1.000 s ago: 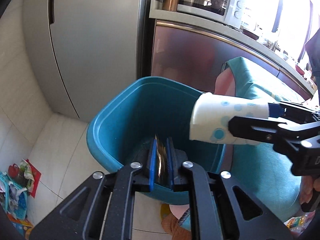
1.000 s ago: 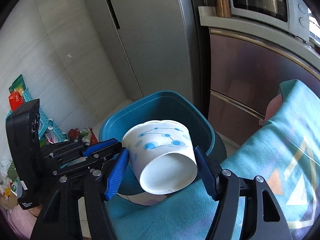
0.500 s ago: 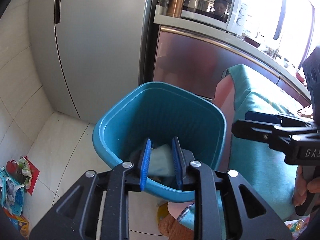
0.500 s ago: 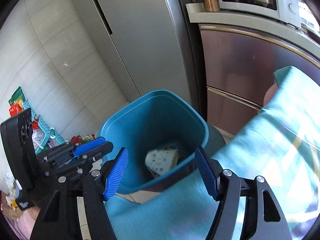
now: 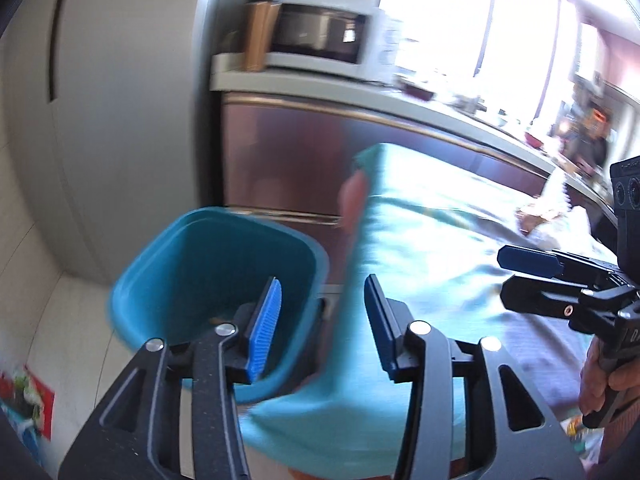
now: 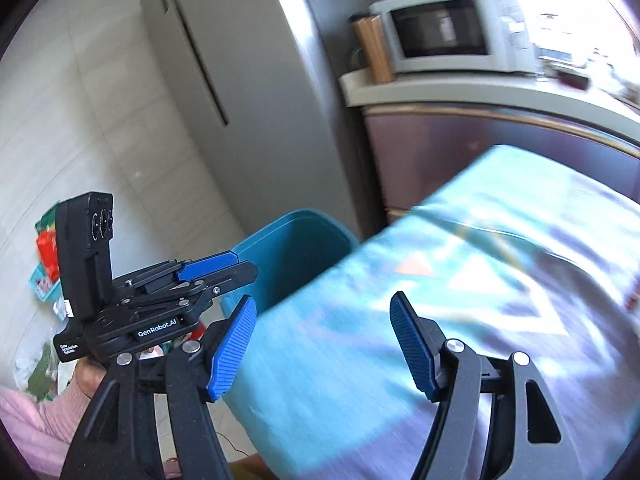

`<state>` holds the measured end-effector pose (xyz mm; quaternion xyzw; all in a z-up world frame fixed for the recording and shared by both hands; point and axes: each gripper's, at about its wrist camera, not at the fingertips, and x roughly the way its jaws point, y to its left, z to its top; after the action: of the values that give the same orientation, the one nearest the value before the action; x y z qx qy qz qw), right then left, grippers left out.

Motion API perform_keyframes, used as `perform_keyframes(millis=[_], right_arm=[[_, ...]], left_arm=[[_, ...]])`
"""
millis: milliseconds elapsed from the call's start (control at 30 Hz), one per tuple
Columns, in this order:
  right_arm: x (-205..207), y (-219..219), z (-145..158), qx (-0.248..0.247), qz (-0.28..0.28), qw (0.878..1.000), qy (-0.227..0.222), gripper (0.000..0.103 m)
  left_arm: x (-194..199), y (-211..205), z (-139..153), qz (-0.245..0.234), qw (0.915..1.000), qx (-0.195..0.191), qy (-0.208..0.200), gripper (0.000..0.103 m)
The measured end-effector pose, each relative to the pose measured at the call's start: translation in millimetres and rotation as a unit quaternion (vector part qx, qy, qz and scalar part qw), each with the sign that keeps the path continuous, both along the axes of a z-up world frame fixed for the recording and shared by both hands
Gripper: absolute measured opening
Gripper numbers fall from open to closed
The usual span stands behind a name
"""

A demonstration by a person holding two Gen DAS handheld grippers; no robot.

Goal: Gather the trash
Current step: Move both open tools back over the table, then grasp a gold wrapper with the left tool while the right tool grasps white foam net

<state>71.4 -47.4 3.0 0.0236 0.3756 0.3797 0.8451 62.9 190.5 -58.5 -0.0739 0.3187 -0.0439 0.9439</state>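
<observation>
Trash was the business of this moment, and the place for it, the teal bin [image 5: 208,276], stood on the pale floor between the grey cupboard front [image 5: 120,120] and the table under its turquoise cloth [image 5: 432,248], its rim just beside the cloth's hanging edge. What lay inside the bin could not be made out in either blurred view, only a dim shape low down behind the left pad. The left gripper [image 5: 320,320] hung over the bin's near rim and the cloth edge, its jaws having just been opening, now roughly half apart with nothing between them. The right gripper [image 6: 324,344] was over the cloth, jaws spread wide and likewise bare. With both pairs unloaded near the bin, this round of dropping looked done; some pale, blurred clutter at the far end of the table [image 5: 552,216] might be more to fetch, though it was too smeared to name. Room to move was good above the tabletop, while the gap between bin, cloth edge and the reddish cabinet [image 6: 460,152] behind was tight, and the two grippers were close enough together to need care when crossing
</observation>
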Motion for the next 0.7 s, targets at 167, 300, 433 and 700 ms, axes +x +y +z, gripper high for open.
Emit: perform_keyframes(millis=[167,300,433,700], right_arm=[[-22.6,-64.6,7.5,0.004,-0.075,0.997,-0.022,0.067],[-37.9,-111.8,8.2,-0.001,-0.136,0.990,-0.034,0.067],[-42.9,-156.1,9.6,-0.006,-0.194,0.980,-0.051,0.067],[-24.3,-228.2,17.6,-0.030,-0.285,0.955,-0.078,0.067]], left_arm=[[8.5,-53.8,7.4,-0.070,0.9975,0.001,-0.012,0.050],[16.9,-101.5,8.1,-0.116,0.9931,0.011,-0.012,0.051],[28.2,-145.8,9.0,-0.153,0.9878,0.022,-0.015,0.051],[68.8,-220.0,18.4,-0.208,0.9771,0.039,-0.024,0.051]])
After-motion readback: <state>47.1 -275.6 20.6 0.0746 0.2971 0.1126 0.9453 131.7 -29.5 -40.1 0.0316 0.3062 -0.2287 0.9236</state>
